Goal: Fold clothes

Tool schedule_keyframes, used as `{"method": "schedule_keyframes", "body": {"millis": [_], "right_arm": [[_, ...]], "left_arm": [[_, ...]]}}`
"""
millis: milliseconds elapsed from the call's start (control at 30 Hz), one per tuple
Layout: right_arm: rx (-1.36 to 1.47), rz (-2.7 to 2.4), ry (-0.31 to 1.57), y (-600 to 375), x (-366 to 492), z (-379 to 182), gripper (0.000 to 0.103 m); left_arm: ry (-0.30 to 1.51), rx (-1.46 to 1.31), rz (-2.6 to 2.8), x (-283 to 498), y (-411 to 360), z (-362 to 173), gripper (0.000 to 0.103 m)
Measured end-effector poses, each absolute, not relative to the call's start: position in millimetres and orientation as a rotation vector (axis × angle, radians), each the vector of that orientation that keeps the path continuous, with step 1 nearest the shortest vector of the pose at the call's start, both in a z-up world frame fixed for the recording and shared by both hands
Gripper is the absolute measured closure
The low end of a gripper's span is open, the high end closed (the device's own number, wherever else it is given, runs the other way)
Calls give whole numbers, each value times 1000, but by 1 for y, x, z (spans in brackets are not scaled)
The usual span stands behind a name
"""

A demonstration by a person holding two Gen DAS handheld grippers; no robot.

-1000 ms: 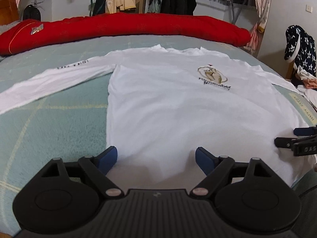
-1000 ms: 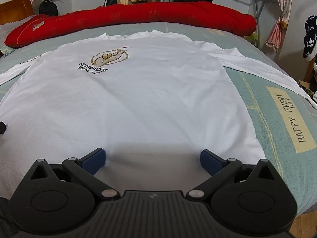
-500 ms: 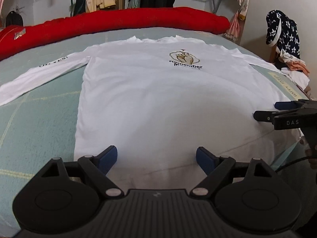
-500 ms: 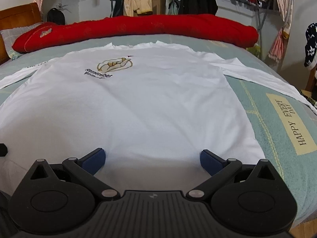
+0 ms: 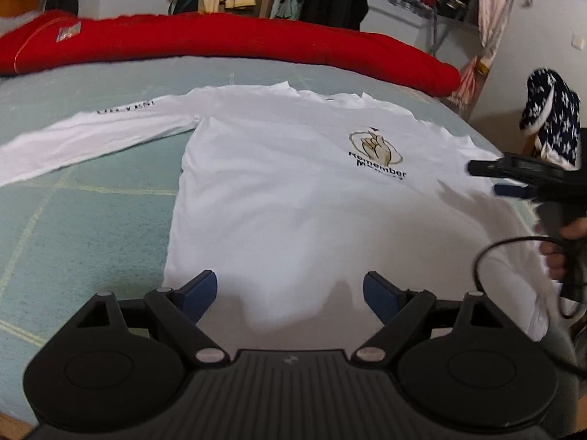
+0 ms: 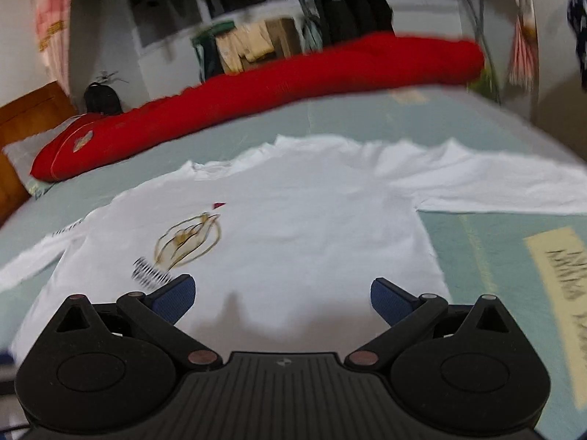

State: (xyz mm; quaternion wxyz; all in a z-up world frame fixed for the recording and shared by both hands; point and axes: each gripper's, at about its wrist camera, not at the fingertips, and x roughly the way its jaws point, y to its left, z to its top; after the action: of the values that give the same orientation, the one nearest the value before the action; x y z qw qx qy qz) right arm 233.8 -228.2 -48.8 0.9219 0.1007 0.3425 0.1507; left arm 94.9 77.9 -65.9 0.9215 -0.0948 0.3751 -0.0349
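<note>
A white long-sleeved shirt lies flat on the bed, chest print up, both sleeves spread out to the sides. My left gripper hovers open over the shirt's lower hem, nothing between its blue pads. My right gripper is open above the shirt's right half, below the armpit, and holds nothing. In the left wrist view the right gripper shows at the right edge, held in a hand, over the shirt's right side. The right wrist view is blurred.
The bed has a pale green cover with a yellow printed patch at the right. A long red quilt lies along the far edge. A star-patterned garment hangs at the right; clothes hang behind.
The right gripper has moved up the shirt from the hem toward the right armpit and tilted. The left gripper's view has swung back left; it stays over the hem.
</note>
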Motion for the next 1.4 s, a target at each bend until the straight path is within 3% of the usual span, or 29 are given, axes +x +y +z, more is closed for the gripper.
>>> {"method": "schedule_keyframes", "body": {"millis": [300,500,733,1033,1233,1400], "right_arm": [[212,267,771,-244,254,-68,0],[154,248,798,-234,228,-66,0],[-15,211,775,-207,214,-76,0],[-8,216,755,-209,213,-79,0],[-8,215,735,-210,212,-81,0],[-10,214,727,-209,212,-82,0]], "left_arm": [[844,-167,-81,109,78,-72,16],[755,-158,-105,130,99,-32,16],[707,-272,-121,209,151,10,16],[794,-578,-173,298,200,-41,16],[885,-584,-162,289,203,-77,16],[844,-547,-139,267,215,-56,16]]}}
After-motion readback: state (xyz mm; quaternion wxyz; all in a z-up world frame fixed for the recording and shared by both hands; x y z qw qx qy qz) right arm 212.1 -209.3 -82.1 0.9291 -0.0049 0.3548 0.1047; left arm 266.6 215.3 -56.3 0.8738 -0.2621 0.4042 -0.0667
